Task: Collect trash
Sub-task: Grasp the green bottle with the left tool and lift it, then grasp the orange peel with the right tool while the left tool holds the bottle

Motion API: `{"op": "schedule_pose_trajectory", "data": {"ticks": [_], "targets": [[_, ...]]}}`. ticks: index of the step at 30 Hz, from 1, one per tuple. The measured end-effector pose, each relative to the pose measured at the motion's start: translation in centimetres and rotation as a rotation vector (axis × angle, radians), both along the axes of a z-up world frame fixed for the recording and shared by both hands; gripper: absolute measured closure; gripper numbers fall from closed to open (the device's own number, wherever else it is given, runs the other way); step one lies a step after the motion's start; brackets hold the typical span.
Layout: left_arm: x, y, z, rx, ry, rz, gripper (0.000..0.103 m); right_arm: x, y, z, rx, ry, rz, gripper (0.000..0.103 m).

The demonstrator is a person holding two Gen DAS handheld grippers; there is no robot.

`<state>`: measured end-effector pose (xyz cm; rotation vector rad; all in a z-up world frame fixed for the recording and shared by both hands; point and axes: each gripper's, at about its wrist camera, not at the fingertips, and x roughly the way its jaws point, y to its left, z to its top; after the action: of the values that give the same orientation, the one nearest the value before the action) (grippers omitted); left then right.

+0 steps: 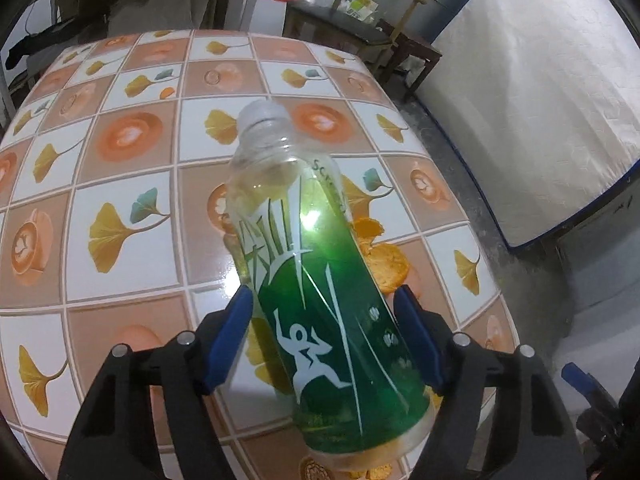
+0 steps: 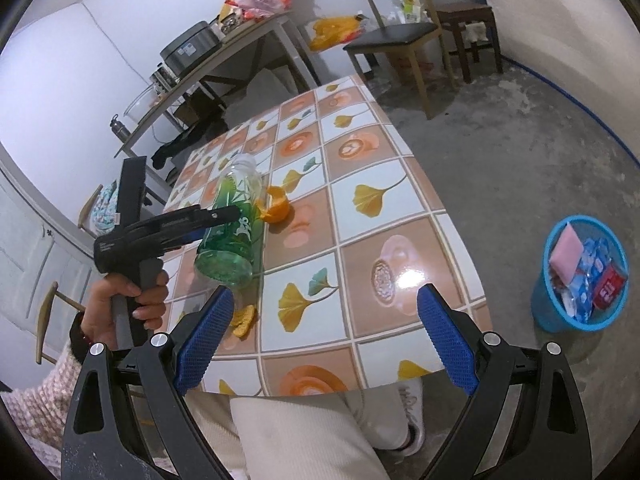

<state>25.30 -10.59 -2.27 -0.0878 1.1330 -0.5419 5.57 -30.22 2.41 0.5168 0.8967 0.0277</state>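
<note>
Gripping one bottle (image 1: 320, 280), left gripper (image 1: 324, 336); right gripper (image 2: 324, 336) wide, empty; two peels (image 2: 276, 206).

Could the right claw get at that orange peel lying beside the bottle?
Probably yes. The right claw is open and empty, and the orange peel lies uncovered on the table, with bare tabletop between them. The bottle in the left claw sits close beside it, though.

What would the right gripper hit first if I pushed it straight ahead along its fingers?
Probably the bare tabletop: the right gripper is open and empty, angled down at it, with the bottle off to its left.
</note>
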Motion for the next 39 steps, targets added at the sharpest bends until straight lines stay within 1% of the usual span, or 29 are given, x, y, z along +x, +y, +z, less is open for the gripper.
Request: {"op": "schedule_pose_trajectory", "data": {"ticks": [2, 6, 9, 15, 22, 27, 30, 31, 33, 35, 36, 38, 39], "targets": [[0.3, 0.1, -0.2, -0.006, 0.009, 0.005, 0.035, 0.2, 0.2, -0.1, 0.002, 0.0, 0.007, 0.014], [0.9, 0.5, -0.7, -0.058, 0.074, 0.029, 0.038, 0.3, 0.4, -0.2, 0.009, 0.003, 0.016, 0.014], [1.1, 0.2, -1.1, -0.076, 0.102, 0.021, 0.038, 0.4, 0.6, -0.3, 0.017, 0.007, 0.019, 0.014], [1.5, 0.6, -1.0, -0.068, 0.087, 0.029, 0.04, 0.3, 0.8, -0.2, 0.014, 0.007, 0.022, 0.014], [1.5, 4.9, -0.9, -0.07, 0.077, 0.088, 0.041, 1.2, 1.0, -0.2, 0.028, 0.022, 0.04, 0.014], [-0.2, 8.9, -0.8, -0.06, 0.067, 0.116, 0.042, 2.8, 1.7, -0.4, 0.039, 0.025, 0.073, 0.014], [-1.9, 11.0, -1.0, -0.069, 0.066, 0.126, 0.042, 3.9, 3.2, -1.0, 0.054, 0.042, 0.12, 0.014], [-2.5, 11.4, -1.0, -0.073, 0.064, 0.126, 0.042, 4.2, 3.7, -1.4, 0.058, 0.049, 0.133, 0.015], [-3.9, 12.3, -1.1, -0.081, 0.057, 0.123, 0.042, 4.7, 5.0, -2.2, 0.067, 0.072, 0.166, 0.02], [-5.2, 13.0, -1.1, -0.09, 0.049, 0.124, 0.042, 5.3, 6.4, -3.4, 0.074, 0.103, 0.195, 0.029], [-5.5, 13.2, -1.1, -0.093, 0.046, 0.125, 0.042, 5.6, 7.0, -4.1, 0.077, 0.122, 0.205, 0.031], [-6.4, 13.4, -1.1, -0.094, 0.032, 0.124, 0.042, 6.1, 7.9, -5.1, 0.078, 0.153, 0.217, 0.042], [-6.6, 13.5, -1.1, -0.094, 0.026, 0.123, 0.042, 6.3, 8.2, -5.4, 0.077, 0.162, 0.22, 0.044]]}}
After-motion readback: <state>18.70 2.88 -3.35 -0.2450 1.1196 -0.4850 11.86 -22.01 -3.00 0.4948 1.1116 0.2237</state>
